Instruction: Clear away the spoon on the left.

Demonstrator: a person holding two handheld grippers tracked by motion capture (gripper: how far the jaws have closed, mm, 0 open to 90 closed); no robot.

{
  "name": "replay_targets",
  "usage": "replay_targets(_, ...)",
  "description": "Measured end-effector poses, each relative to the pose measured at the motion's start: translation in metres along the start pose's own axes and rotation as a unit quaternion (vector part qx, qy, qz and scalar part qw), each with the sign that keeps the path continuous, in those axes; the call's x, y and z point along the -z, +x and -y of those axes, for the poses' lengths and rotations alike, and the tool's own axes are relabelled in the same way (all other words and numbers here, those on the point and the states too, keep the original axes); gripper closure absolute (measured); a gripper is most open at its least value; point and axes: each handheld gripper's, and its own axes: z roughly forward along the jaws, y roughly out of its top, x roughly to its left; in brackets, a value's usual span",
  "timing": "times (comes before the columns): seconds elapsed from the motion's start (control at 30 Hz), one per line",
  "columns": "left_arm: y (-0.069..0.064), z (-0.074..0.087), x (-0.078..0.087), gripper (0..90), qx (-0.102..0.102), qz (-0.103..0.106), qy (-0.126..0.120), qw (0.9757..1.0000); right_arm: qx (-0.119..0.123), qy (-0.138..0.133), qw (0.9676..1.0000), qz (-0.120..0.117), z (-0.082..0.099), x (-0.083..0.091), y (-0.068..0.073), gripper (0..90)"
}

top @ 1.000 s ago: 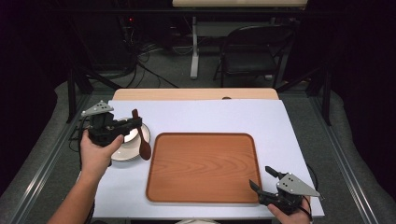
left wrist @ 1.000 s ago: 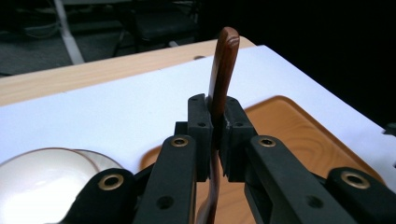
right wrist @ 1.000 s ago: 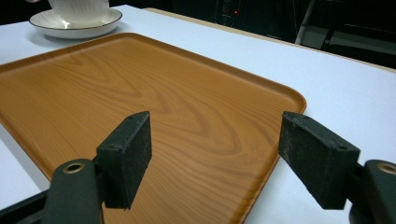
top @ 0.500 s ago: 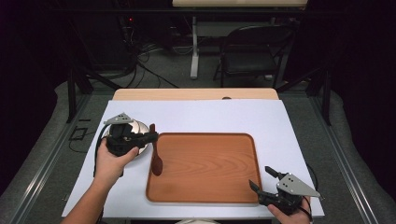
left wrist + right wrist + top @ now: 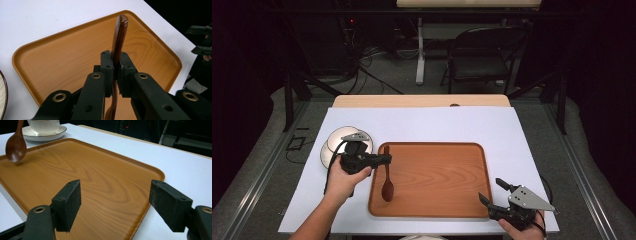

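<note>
The left gripper [image 5: 379,160] has its jaws pinched tight on the handle of a wooden spoon [image 5: 387,180], the two pads pressed flat against the thin stem from either side with no gap left between them. In the left gripper view the spoon [image 5: 119,37] rises straight out from between the pads and runs on ahead of them, over the wooden tray [image 5: 62,60] that lies beyond and below the jaws. From the high view the spoon hangs crosswise to the gripper: its handle passes through the jaws and its bowl sits toward the person's side of them, low over the left part of the tray [image 5: 437,200] (whether the bowl touches the wood cannot be told, though a small shadow lies right under it in the right gripper view). Behind the left gripper, on the far side from the tray, a white bowl on a saucer [image 5: 334,145] stands on the white table cover [image 5: 422,125], just off the tray's left edge. The right gripper [image 5: 494,192] is held at the tray's near right corner, well apart from the spoon, with its jaws standing wide and nothing between them; its own view looks across the tray [image 5: 100,185] between the two pads [image 5: 71,200] to the spoon's bowl [image 5: 16,148] and the saucer [image 5: 45,132] far ahead on the left.
</note>
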Motion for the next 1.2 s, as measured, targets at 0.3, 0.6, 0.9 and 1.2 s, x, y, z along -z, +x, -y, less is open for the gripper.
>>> replay_targets(0.3,0.009,0.0,-0.01,84.1,0.014,0.002,0.006,0.9999,-0.003,0.001,1.0,-0.001,0.0,-0.001,0.0,25.3)
replay_targets(0.6,0.032,-0.001,-0.024,82.0,0.061,-0.017,0.003,0.998,-0.002,0.0,1.0,-0.001,0.0,0.0,0.0,25.4)
replay_targets(0.9,0.059,0.003,-0.039,79.7,0.121,-0.035,-0.006,0.992,-0.003,0.001,1.0,-0.001,0.0,0.0,-0.001,25.5)
replay_targets(1.2,0.072,0.008,-0.049,77.7,0.153,-0.057,-0.009,0.9865,-0.002,0.001,1.0,-0.006,-0.001,-0.003,0.001,25.5)
